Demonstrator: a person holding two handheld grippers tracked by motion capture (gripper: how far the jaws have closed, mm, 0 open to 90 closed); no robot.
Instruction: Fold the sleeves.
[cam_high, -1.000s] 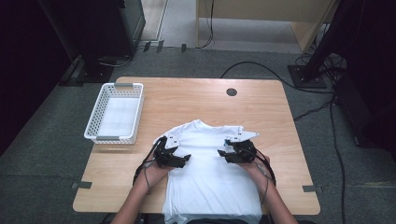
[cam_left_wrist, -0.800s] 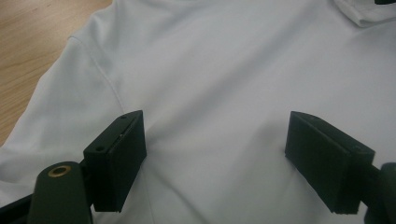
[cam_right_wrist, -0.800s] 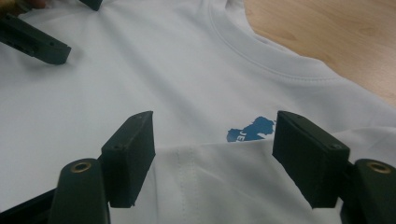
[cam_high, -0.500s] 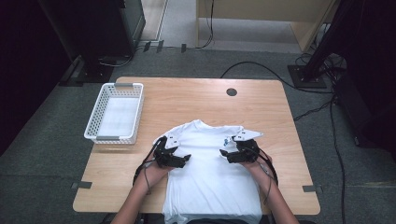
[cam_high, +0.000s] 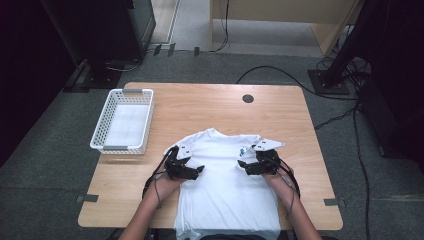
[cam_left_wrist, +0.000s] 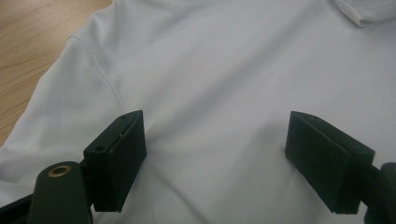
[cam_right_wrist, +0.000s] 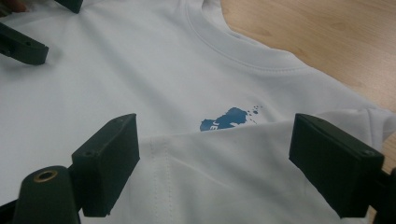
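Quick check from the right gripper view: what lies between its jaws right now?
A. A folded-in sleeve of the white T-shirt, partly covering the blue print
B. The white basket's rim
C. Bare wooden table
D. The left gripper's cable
A: the right gripper stands open over the folded-in sleeve of the white T-shirt, whose edge crosses the blue print.
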